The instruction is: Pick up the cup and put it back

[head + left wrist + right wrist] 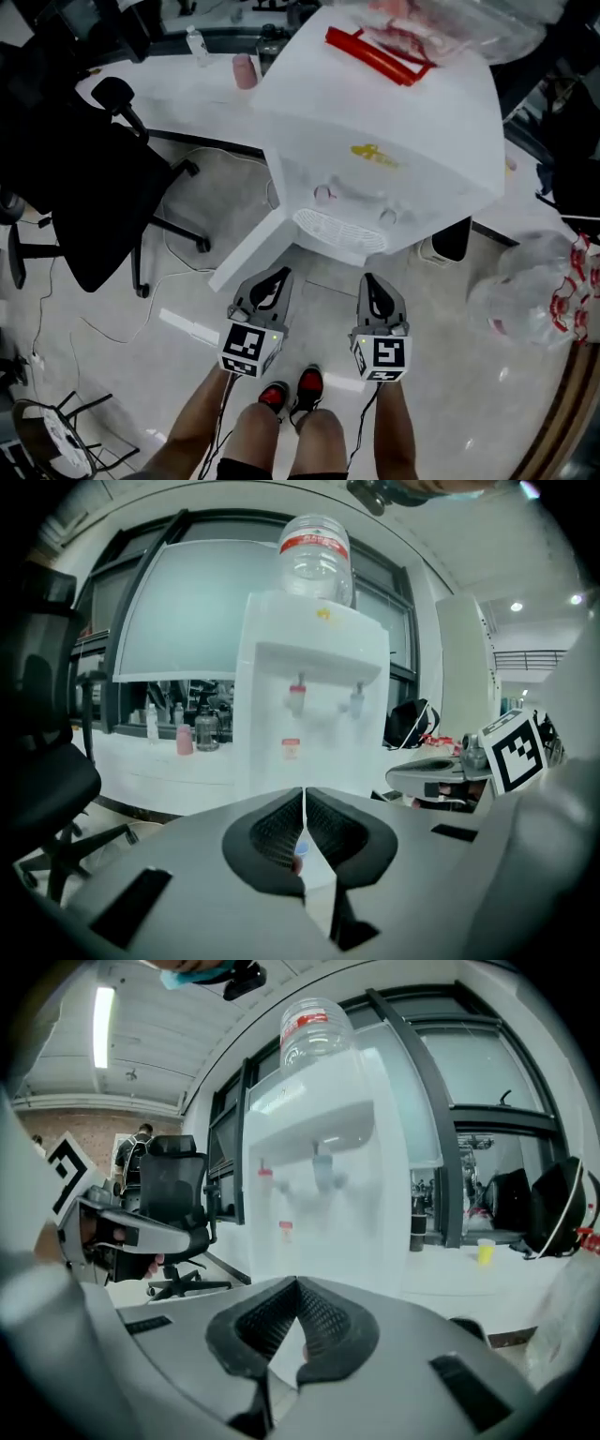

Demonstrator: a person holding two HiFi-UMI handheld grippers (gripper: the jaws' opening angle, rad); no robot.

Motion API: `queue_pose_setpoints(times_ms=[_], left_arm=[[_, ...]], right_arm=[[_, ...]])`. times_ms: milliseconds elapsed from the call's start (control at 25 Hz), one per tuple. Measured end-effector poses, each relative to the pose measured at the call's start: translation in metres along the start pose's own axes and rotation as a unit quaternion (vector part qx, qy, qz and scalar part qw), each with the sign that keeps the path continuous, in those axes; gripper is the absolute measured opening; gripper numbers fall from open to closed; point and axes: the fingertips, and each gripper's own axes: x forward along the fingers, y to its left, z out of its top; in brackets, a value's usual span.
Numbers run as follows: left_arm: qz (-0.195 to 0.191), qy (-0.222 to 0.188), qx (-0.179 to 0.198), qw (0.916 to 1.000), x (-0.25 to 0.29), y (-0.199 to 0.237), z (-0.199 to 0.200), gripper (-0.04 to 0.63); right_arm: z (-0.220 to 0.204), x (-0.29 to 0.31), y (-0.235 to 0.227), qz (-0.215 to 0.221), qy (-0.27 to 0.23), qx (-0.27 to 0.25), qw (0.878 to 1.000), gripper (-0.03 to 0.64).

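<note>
Water dispenser [375, 122] dead ahead, bottle [316, 560] on top, white desk [178, 89] running behind it.

Left gripper [273, 284] and right gripper [376, 287] are low in front of the dispenser and clear of it. Both pairs of fingers are pressed together with nothing between them.

Pink cup [244, 71] stands upright on the desk just left of the dispenser. Yellow cup [485, 1252] sits on the desk off to the right. Can't tell which one is meant.

Judgement: no cup in hand. Either the pick-up hasn't begun, or the cup is already back.

floor [450, 328]: water dispenser [375, 159], office chair [84, 187] | counter [169, 89]: pink container [245, 71], clear bottle [195, 42]
</note>
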Motion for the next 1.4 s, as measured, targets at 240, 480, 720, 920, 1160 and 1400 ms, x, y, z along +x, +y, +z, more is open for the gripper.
queue_pose_setpoints(times_ms=[240,480,720,920,1160,1400], left_arm=[[-0.017,-0.011,-0.002,0.9998,0.077,0.014,-0.084,0.031],[-0.024,-0.017,0.025,0.9992,0.13,0.03,-0.163,0.031],[-0.019,-0.031,0.022,0.9991,0.166,0.048,-0.212,0.031],[-0.021,-0.043,0.023,0.9986,0.188,0.057,-0.237,0.031],[-0.012,-0.046,0.013,0.9988,0.194,0.068,-0.255,0.031],[-0.005,-0.048,0.005,0.9988,0.198,0.078,-0.263,0.031]], right_arm=[[-0.102,0.072,-0.007,-0.006,0.003,-0.003,1.0,0.017],[-0.186,0.135,-0.022,-0.022,0.004,-0.004,1.0,0.017],[-0.244,0.185,-0.044,-0.049,0.002,-0.001,0.999,0.017],[-0.275,0.216,-0.058,-0.065,0.0,0.016,0.998,0.018],[-0.305,0.245,-0.059,-0.078,0.013,0.005,0.997,0.143],[-0.329,0.278,-0.06,-0.076,0.037,0.032,0.996,0.314]])
